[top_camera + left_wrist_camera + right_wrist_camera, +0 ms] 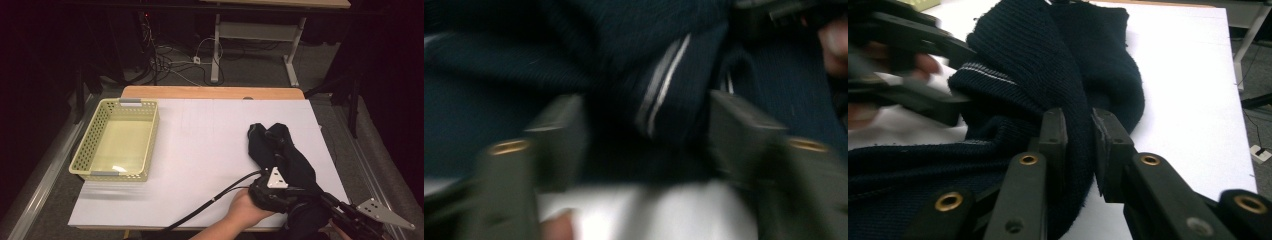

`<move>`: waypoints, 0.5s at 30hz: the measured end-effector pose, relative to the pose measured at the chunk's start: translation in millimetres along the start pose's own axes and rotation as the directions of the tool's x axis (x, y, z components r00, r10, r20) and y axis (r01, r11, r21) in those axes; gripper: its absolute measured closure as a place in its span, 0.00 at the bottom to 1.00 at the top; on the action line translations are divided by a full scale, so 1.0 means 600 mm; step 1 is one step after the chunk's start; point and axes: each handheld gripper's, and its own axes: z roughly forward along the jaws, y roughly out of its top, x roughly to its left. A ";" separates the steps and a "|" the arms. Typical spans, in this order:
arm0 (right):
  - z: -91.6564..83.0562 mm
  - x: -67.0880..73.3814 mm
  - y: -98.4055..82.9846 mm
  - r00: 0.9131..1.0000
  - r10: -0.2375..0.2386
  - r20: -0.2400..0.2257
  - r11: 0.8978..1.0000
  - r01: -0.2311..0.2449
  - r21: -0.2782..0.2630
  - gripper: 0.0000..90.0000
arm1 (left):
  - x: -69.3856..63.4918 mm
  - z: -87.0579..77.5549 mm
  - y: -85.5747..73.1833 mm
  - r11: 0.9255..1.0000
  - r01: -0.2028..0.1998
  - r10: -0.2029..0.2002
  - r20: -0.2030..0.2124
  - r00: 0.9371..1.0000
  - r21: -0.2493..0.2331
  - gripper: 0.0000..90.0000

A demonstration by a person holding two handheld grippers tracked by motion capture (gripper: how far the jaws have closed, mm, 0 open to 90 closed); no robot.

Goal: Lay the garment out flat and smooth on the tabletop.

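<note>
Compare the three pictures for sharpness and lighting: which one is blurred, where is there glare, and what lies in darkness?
Left gripper view: motion-blurred throughout, its jaws and the dark knitted garment smeared. Right gripper view: sharp on the right gripper and the knit ribs; the left gripper beyond is blurred. High view: evenly lit white table, small glare patch in the basket, surroundings dark.

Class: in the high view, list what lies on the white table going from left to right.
Basket → bare white table → left gripper's cable → dark knitted garment.
</note>
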 end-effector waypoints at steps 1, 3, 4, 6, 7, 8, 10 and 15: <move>0.000 0.001 0.000 1.000 -0.003 0.000 1.000 0.003 0.002 0.85 | 0.001 0.006 0.003 1.000 0.003 -0.003 -0.021 1.000 0.018 0.58; 0.000 0.002 -0.001 1.000 0.001 -0.003 1.000 -0.001 0.000 0.85 | 0.006 0.003 0.001 1.000 0.000 0.001 -0.035 0.999 0.018 0.83; 0.000 0.002 0.000 1.000 -0.003 -0.004 1.000 0.003 -0.002 0.84 | 0.008 -0.002 -0.001 1.000 0.000 0.000 -0.041 0.999 0.009 0.90; 0.000 0.002 0.000 1.000 -0.007 -0.007 1.000 0.006 -0.005 0.86 | 0.014 -0.023 -0.012 1.000 -0.014 0.013 -0.062 0.998 -0.011 0.93; 0.001 0.002 0.000 1.000 -0.014 0.000 1.000 0.014 -0.001 0.86 | 0.020 -0.035 -0.018 1.000 -0.014 0.013 -0.075 0.997 -0.011 0.93; 0.001 0.002 0.000 1.000 -0.015 0.000 1.000 0.015 0.003 0.86 | 0.027 -0.049 -0.027 1.000 -0.008 0.007 -0.090 0.996 -0.016 0.93; 0.003 0.002 -0.001 1.000 -0.016 0.000 1.000 0.016 0.003 0.88 | 0.041 -0.074 -0.040 1.000 0.002 -0.005 -0.112 0.994 -0.027 0.93; 0.010 -0.001 -0.007 1.000 -0.009 0.017 1.000 0.009 0.028 0.90 | 0.087 -0.154 -0.088 0.999 0.028 -0.033 -0.195 0.980 -0.026 0.93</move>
